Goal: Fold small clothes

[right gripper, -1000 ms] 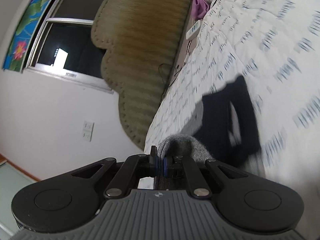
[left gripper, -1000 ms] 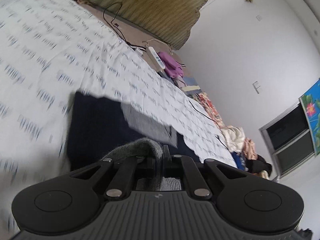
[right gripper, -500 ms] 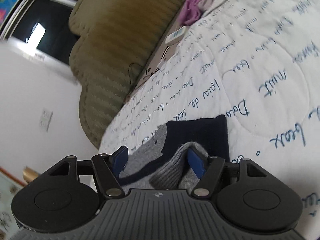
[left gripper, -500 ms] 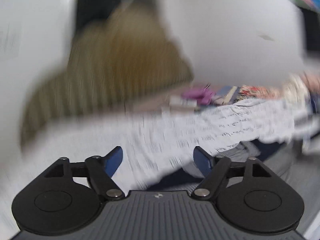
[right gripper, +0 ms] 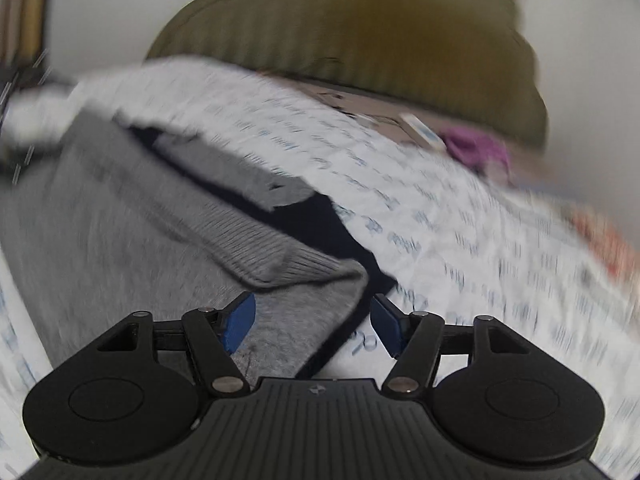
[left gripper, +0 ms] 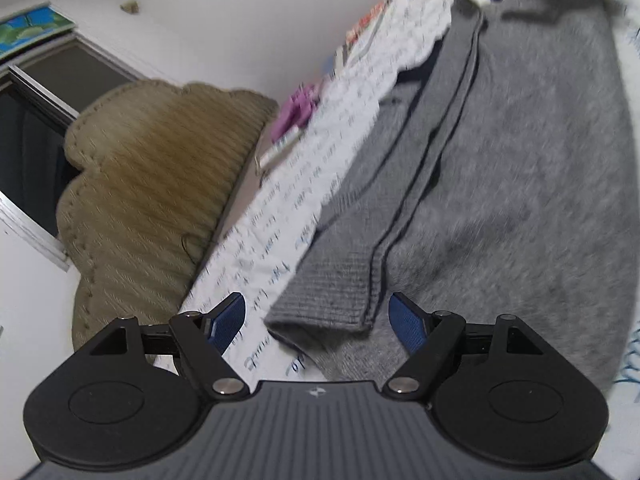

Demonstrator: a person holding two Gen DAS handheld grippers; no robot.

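— Hovering over the bed (left gripper: 280, 216), your left gripper (left gripper: 318, 324) has its fingers (left gripper: 228, 320) well apart, with only the ribbed cuff (left gripper: 332, 300) of the grey sweater (left gripper: 520, 200) lying ahead between them. Nothing is pinched.

— And the right gripper (right gripper: 312, 322)?

— Same picture: fingers (right gripper: 240, 320) spread and clamped on nothing, poised above the sweater's (right gripper: 100, 220) other cuff (right gripper: 288, 264), which lies folded in across the body.

— Why do the sleeves sit like that?

— You seem to have laid each sleeve inward over the body so the garment narrows into a strip. A darker navy layer (right gripper: 320, 224) shows under the right cuff; whether it is a lining or a second garment, the blur won't let you tell.

— Where is the sweater now?

— Flat on the printed quilt (right gripper: 400, 200), near the headboard (left gripper: 160, 176) side, released by both grippers. Judging by that, your next move is probably the crosswise fold.
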